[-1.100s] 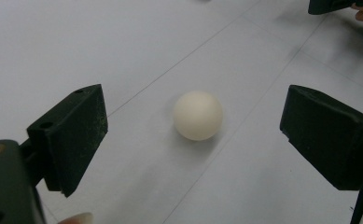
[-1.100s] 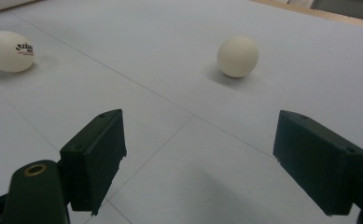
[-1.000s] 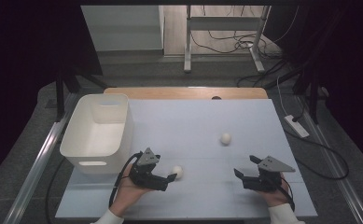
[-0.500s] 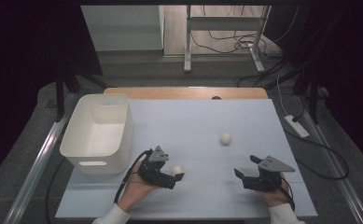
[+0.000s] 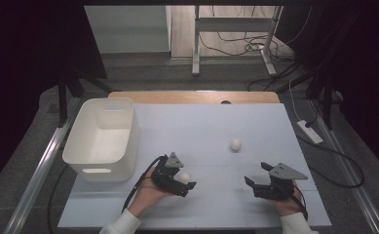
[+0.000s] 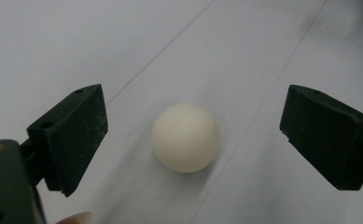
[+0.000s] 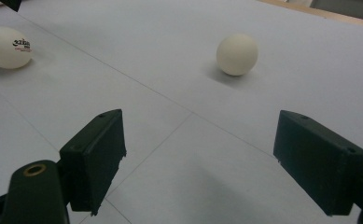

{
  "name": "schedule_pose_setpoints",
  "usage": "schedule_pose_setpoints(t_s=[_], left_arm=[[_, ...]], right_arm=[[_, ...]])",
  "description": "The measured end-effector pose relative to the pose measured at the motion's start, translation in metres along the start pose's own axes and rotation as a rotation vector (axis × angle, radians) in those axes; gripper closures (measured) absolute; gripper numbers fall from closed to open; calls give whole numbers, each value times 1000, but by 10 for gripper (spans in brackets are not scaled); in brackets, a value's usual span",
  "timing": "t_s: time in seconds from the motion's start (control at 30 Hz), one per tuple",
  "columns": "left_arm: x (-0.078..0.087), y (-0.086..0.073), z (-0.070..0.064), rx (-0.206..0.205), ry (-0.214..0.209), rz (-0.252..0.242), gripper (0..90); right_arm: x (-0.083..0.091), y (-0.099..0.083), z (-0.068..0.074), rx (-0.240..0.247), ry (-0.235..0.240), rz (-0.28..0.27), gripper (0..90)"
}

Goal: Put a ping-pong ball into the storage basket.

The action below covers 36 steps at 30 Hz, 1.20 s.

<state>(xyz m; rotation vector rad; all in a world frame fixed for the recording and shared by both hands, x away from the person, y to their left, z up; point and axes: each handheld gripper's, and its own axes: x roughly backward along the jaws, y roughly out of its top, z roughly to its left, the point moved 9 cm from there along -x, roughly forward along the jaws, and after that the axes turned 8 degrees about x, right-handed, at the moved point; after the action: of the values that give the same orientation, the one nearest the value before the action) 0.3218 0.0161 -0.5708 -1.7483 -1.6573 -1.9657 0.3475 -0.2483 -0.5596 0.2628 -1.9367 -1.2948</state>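
Dim room w/ cables behind; pale table (image 5: 187,126), white bin (image 5: 102,139) at left. Left gripper (image 5: 180,179) has moved fwd onto near ping-pong ball (image 6: 186,137), jaws apart either side, likely about to grip. Right gripper (image 5: 257,184) idle, jaws apart. 2nd ball (image 5: 235,144) mid-table.

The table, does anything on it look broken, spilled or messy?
Nothing stands out. Two white balls sit on the table, one between the open left tongs, the other farther off. The white bin stands upright. The right tongs are open and hold nothing.
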Motion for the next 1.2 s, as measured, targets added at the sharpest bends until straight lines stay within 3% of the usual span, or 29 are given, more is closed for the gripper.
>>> schedule_pose_setpoints(t_s=[0.37, 0.77, 1.2], left_arm=[[-6, -5, 0, -4, 2, 44, 95], [-10, -9, 1, -18, 24, 74, 187], [-13, -13, 2, -35, 50, 94, 499]], right_arm=[[0, 0, 0, 4, -1, 3, 170], [0, -1, 0, 7, -4, 6, 170], [0, 0, -2, 6, -15, -1, 171]])
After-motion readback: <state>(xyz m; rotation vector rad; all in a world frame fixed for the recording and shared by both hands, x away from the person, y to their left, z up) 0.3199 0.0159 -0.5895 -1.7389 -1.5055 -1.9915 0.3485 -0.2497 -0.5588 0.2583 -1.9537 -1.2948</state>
